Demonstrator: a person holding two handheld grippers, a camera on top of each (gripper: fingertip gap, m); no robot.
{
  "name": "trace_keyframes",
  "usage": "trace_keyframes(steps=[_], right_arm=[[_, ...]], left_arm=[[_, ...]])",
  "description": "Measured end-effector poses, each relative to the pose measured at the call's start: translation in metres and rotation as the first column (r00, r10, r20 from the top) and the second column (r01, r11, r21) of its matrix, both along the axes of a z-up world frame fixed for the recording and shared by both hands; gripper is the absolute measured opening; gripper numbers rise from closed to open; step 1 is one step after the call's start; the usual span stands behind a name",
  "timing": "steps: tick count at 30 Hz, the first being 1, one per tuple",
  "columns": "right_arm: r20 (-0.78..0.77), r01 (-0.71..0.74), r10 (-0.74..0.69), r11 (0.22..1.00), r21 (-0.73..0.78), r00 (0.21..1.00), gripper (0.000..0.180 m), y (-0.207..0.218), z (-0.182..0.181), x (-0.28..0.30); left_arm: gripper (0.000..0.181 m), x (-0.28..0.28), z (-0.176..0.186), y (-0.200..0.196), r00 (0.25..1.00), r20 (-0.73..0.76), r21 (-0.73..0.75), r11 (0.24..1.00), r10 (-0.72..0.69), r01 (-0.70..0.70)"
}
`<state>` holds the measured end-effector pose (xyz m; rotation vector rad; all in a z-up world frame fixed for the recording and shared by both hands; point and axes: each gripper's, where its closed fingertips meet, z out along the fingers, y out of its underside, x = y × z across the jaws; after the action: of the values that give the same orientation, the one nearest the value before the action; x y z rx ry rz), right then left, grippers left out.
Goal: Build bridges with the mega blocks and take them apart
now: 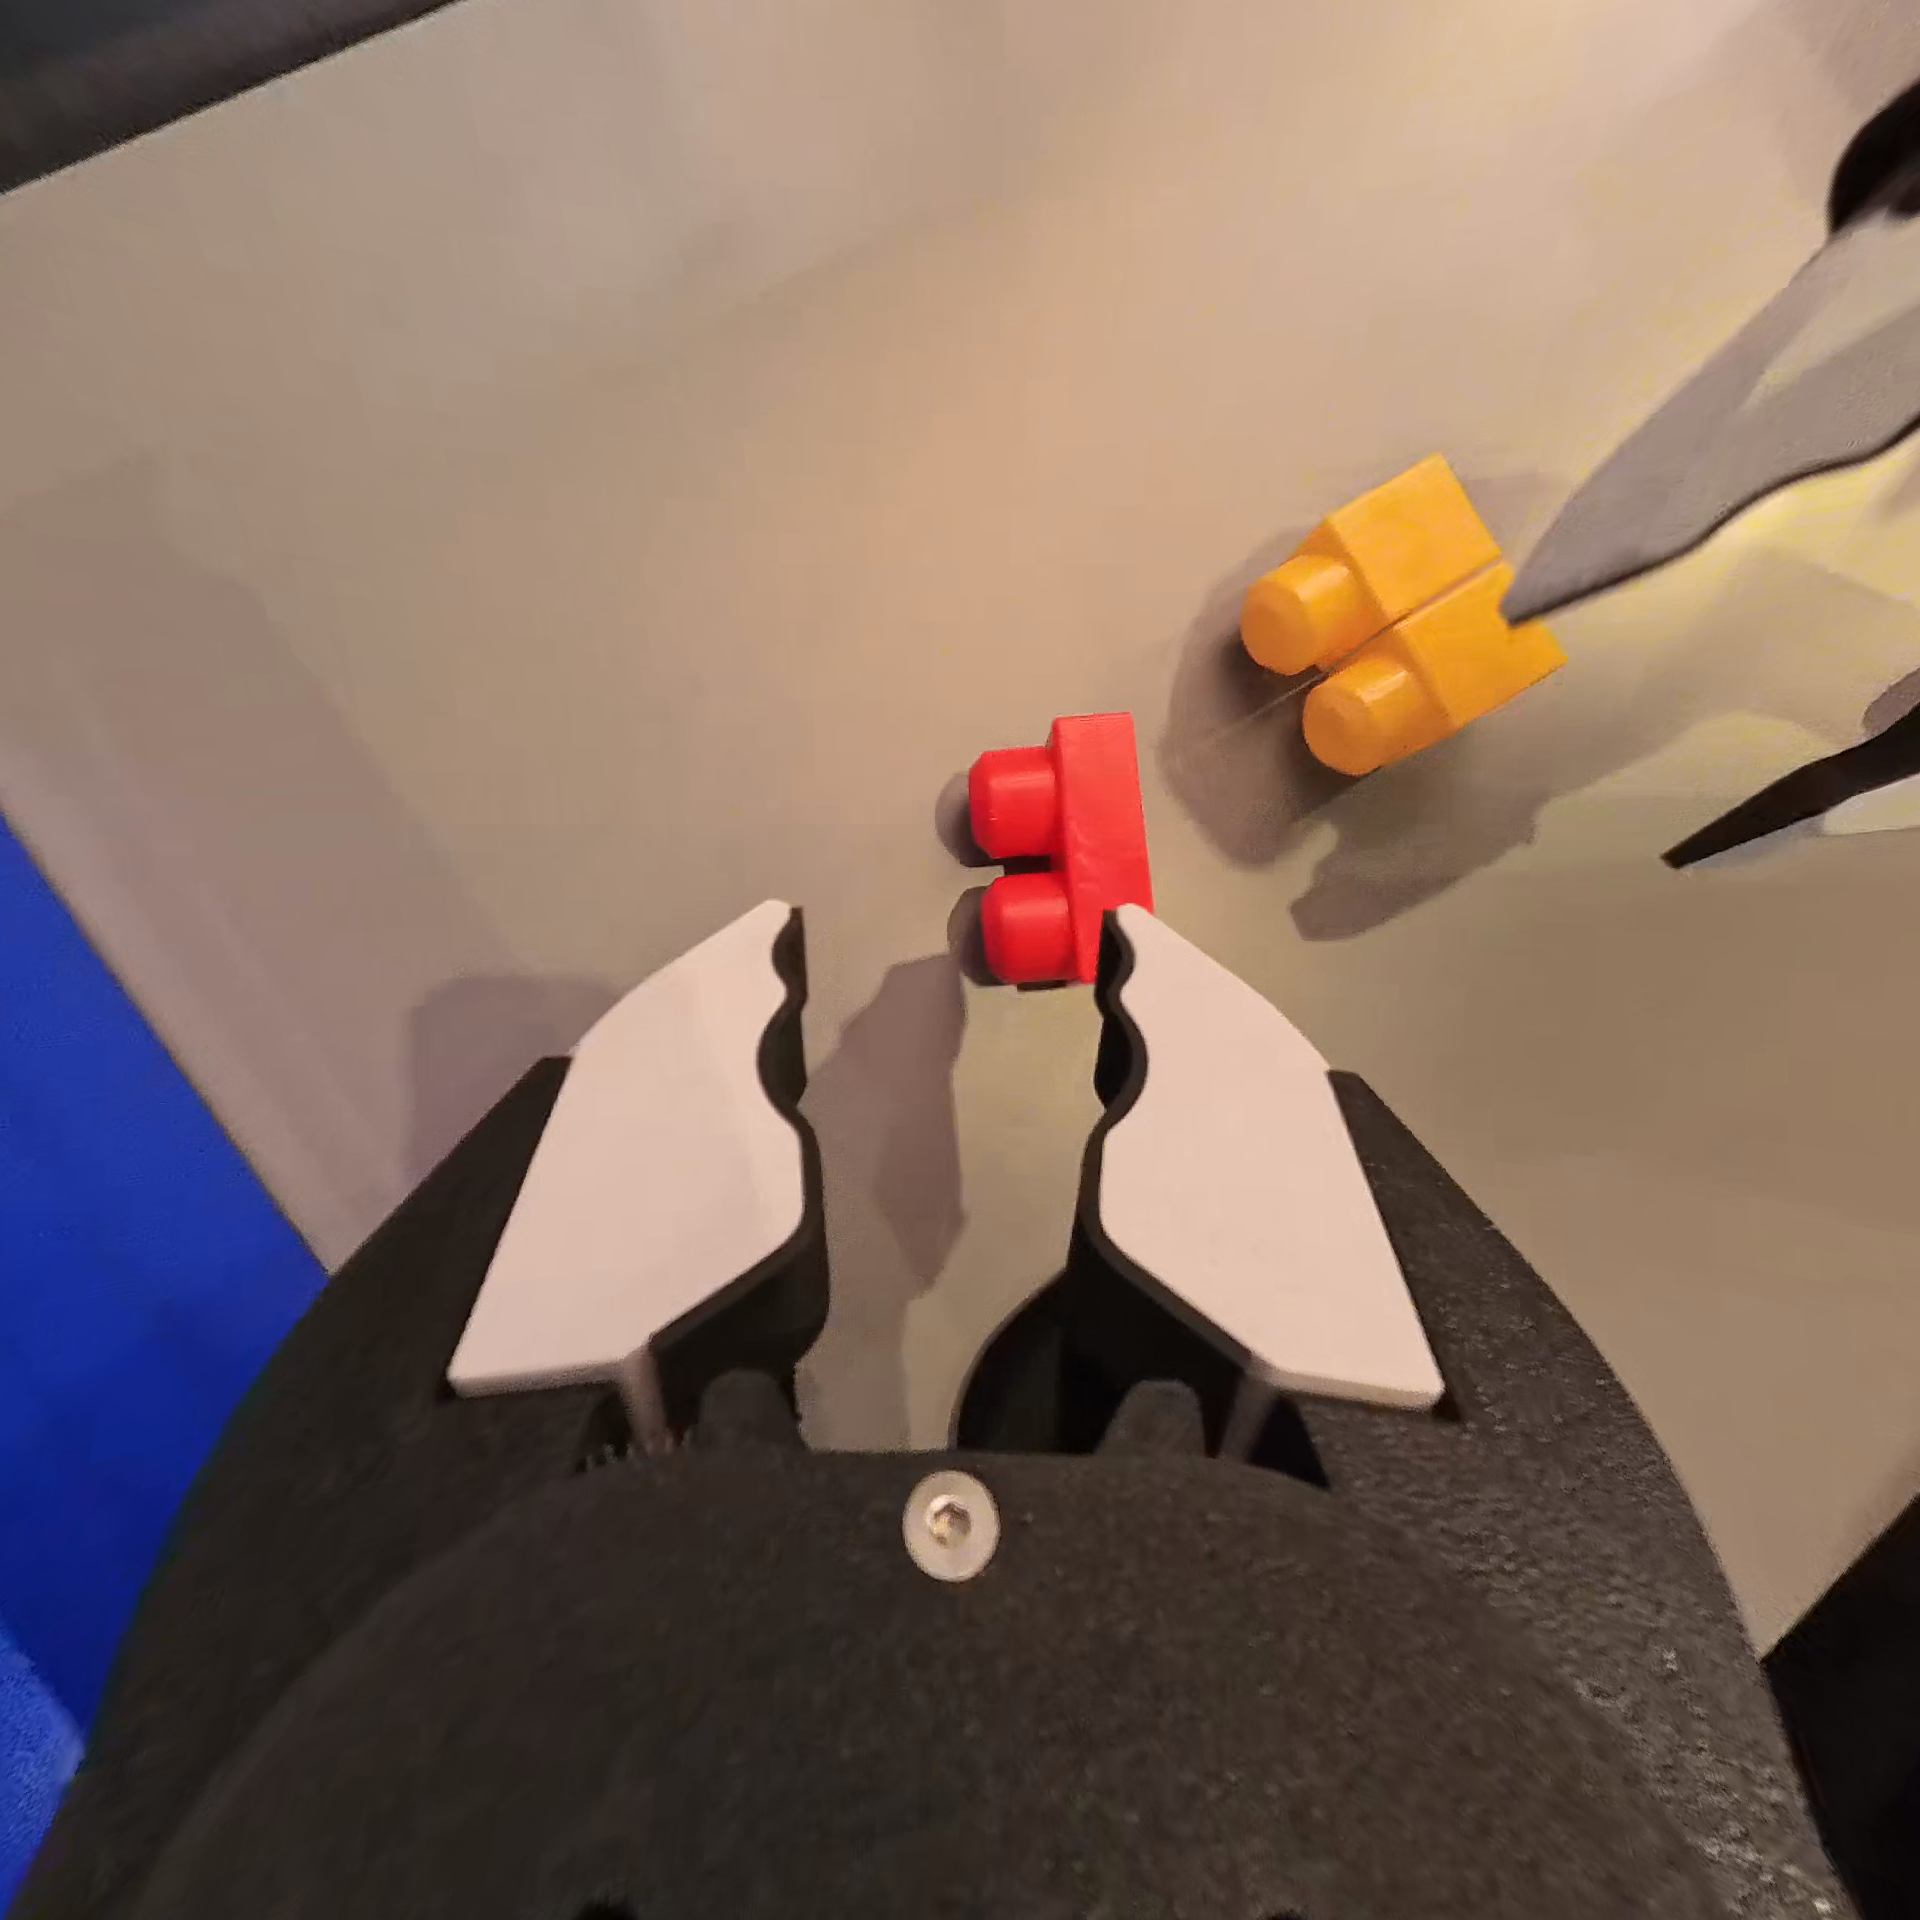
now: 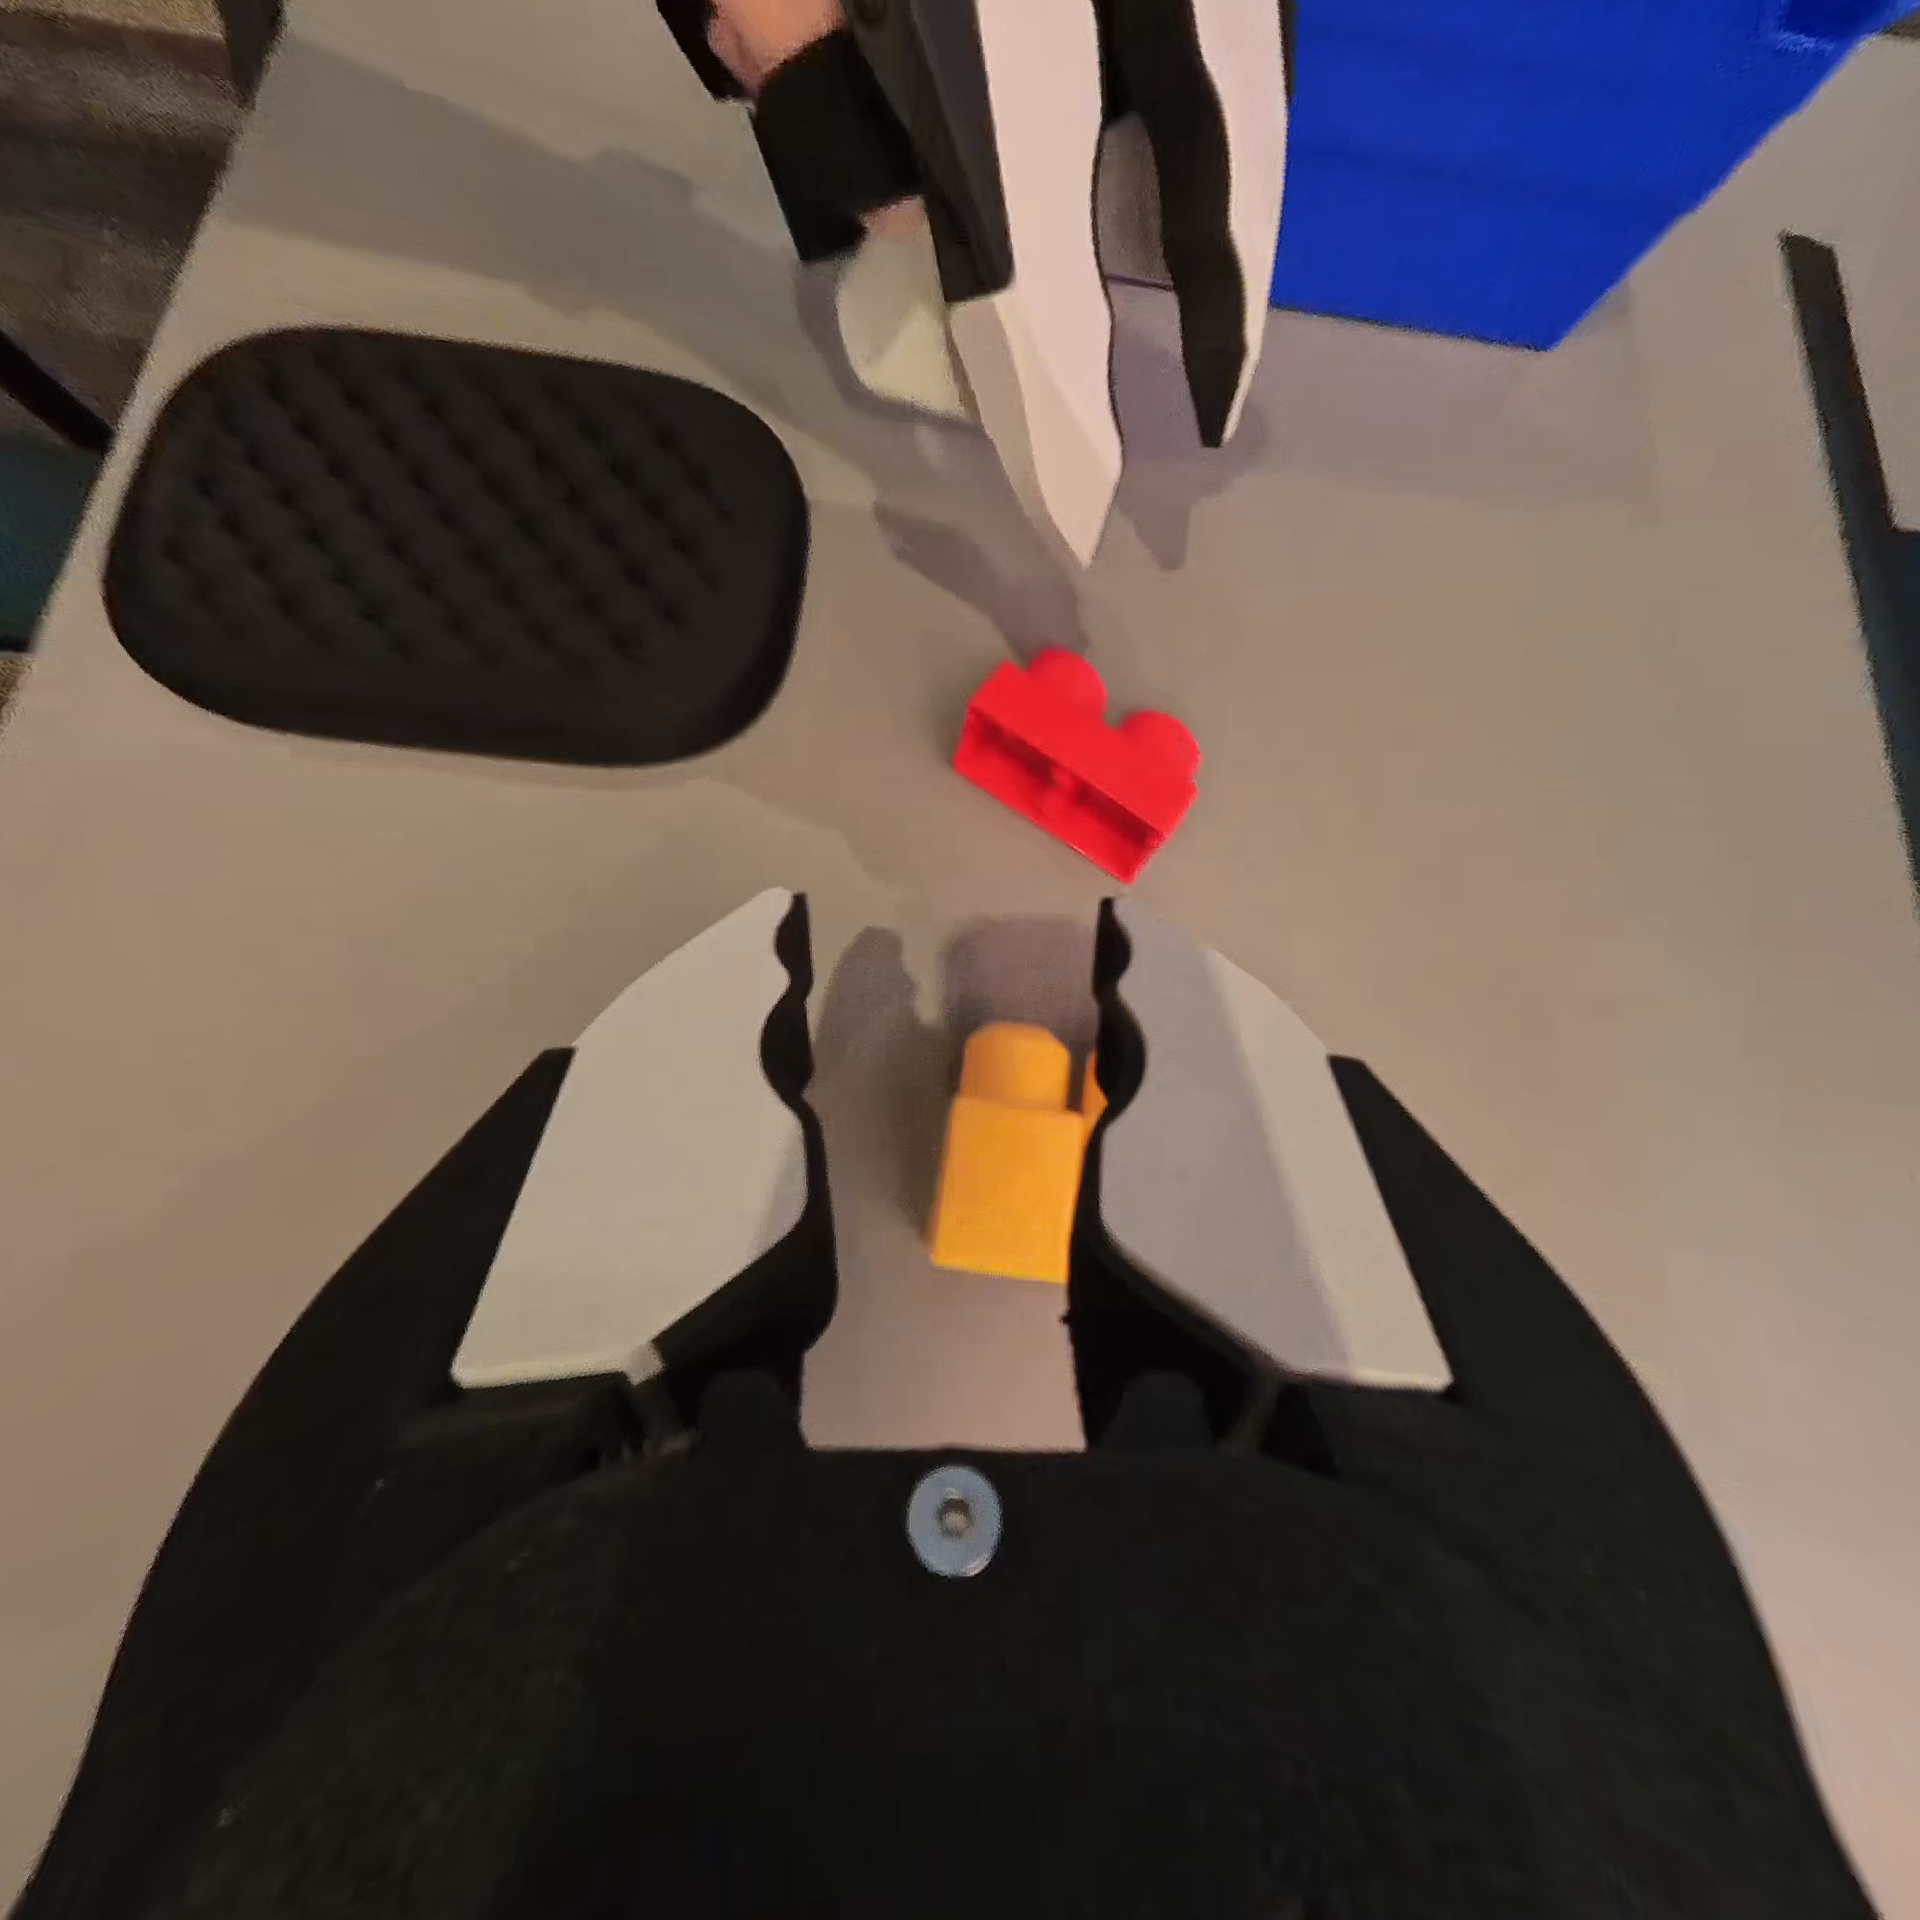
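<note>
Nothing is joined yet: red block (image 2: 1081,764) and yellow block (image 2: 1013,1164) lie apart on the table (image 1: 520,520). Both grippers gape empty, left (image 1: 951,920) near red, right (image 2: 951,914) straddling yellow.

We see a grey counter (image 2: 1507,935) carrying a black quilted oval pad (image 2: 457,545) at left and a blue box (image 2: 1507,156) at the far right edge.

Mounted behind each tool, angled steeply down, close over the worktop (image 1: 623,416). Facing each other across the red block (image 1: 1060,862), seen by both.
</note>
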<state>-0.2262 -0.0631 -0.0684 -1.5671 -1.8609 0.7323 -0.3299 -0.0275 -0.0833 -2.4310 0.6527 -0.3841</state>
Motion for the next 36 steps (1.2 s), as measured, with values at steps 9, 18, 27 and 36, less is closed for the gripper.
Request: trace_keyframes(steps=[9,18,27,36], right_arm=[[0.076,0.133,-0.122,0.976,-0.170,0.990,0.044,0.015,-0.009,-0.007],[0.088,0.150,-0.136,0.973,-0.174,0.987,0.044,0.019,-0.016,0.017],[0.044,0.179,-0.174,0.964,-0.194,0.984,0.044,0.034,-0.009,0.036],[-0.201,0.126,-0.266,0.843,-0.523,0.943,0.040,0.023,0.047,0.016]], left_arm=[[0.063,0.018,-0.018,-0.025,0.988,-0.114,0.045,0.993,-0.108,0.114],[0.021,0.035,-0.054,0.000,0.899,-0.419,0.076,0.981,-0.129,0.176],[0.020,0.028,-0.027,0.010,0.831,-0.551,0.264,0.929,-0.077,0.261],[0.020,0.062,0.051,-0.013,0.820,-0.567,0.588,0.659,-0.078,0.469]])
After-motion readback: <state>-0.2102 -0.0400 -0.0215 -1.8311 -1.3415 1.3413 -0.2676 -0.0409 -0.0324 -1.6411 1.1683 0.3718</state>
